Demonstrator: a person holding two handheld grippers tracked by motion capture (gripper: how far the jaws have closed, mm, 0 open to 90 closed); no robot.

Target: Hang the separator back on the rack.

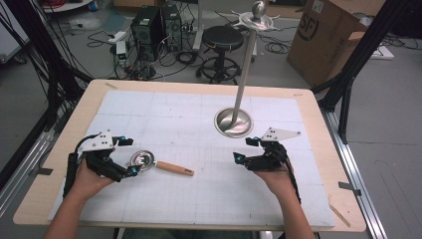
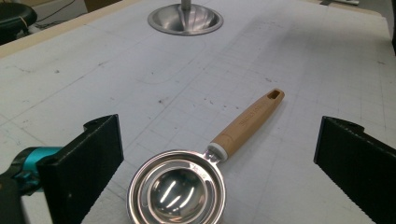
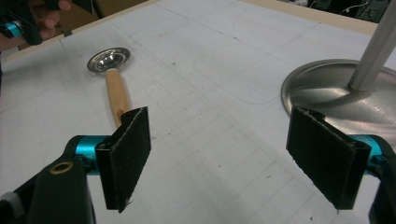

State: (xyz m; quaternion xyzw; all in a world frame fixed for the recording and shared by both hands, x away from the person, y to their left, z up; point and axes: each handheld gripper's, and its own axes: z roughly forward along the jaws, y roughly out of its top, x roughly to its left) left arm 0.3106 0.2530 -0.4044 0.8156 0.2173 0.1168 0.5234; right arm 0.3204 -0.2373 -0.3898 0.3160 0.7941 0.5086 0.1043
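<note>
stool [image 1: 222, 37], cardboard box [image 1: 326, 35] — computer towers [image 1: 157, 27]

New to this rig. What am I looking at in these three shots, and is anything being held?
There is no robot here: a person holds a two-fingered gripper in each hand. The high view looks down on the table from above the person's side, with the left gripper at the left and the right gripper at the right. The other two pictures come from cameras riding on each gripper, looking out between its own black fingers.

On the white gridded mat lies a metal measuring scoop with a wooden handle, right in front of the left gripper. Farther back stands a metal pole on a round base, close to the right gripper.

Nothing is held. Both grippers are open, and the scoop lies between the left one's fingers, untouched.
</note>
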